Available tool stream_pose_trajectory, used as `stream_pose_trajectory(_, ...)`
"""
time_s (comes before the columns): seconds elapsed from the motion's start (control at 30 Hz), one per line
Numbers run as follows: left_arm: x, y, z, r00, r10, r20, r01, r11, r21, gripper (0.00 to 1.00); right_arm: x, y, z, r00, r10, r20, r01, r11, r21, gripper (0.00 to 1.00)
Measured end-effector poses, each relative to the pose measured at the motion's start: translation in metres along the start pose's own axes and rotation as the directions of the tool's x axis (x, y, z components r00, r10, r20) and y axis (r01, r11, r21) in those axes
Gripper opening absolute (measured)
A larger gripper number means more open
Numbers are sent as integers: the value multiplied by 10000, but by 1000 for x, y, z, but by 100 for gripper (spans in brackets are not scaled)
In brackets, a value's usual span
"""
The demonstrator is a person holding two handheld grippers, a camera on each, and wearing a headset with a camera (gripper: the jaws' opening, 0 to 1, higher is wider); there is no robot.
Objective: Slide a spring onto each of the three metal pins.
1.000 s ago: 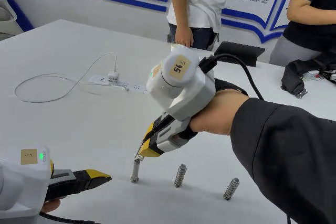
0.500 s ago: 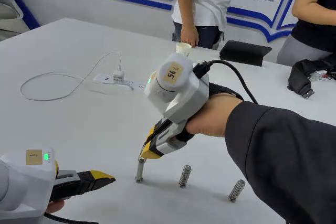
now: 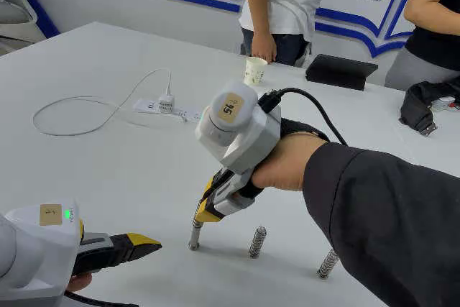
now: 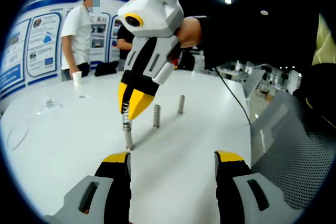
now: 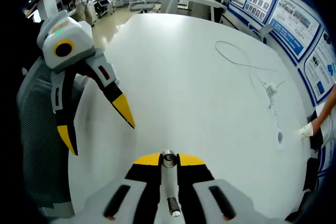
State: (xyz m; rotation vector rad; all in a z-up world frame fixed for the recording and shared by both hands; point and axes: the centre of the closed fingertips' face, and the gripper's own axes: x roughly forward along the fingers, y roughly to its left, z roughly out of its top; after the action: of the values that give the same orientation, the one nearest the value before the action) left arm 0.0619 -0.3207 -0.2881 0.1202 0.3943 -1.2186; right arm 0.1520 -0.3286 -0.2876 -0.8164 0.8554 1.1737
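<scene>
Three metal pins stand in a row on the white table (image 3: 108, 170). The left pin (image 3: 194, 236) (image 4: 128, 140) has a spring (image 4: 126, 119) part-way down over its top, and my right gripper (image 3: 203, 215) (image 4: 133, 107) is shut on that spring from above. In the right gripper view, the pin top (image 5: 168, 157) shows between the shut jaws, with spring coils (image 5: 171, 203) below it. The middle pin (image 3: 257, 241) (image 4: 156, 115) and the right pin (image 3: 328, 264) (image 4: 181, 104) each carry a spring. My left gripper (image 3: 152, 245) (image 4: 173, 157) (image 5: 97, 124) hovers open, low and to the left of the pins.
A white power strip (image 3: 169, 110) with a looping cable (image 3: 68, 116) lies further back on the table. A paper cup (image 3: 254, 71), a black flat case (image 3: 341, 71) and a black bag (image 3: 428, 106) sit near the far edge, where two people stand.
My right gripper has come down a little with the spring, onto the top of the left pin. The head camera has shifted. The left gripper has stayed put.
</scene>
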Motion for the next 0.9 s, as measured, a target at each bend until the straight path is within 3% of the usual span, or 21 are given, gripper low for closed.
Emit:
stream_pose_trajectory(0.57, 1, 3, -2, 10000, 18, 17, -18, 9999, -122, 65, 24, -1, -18, 9975, -113, -701, 136, 9994, 330, 12)
stream_pose_trajectory(0.9, 1, 3, -3, 10000, 43, 6, -43, 9999, -161, 65, 32, 1, -25, 9973, -45, -739, 79, 9989, 467, 12)
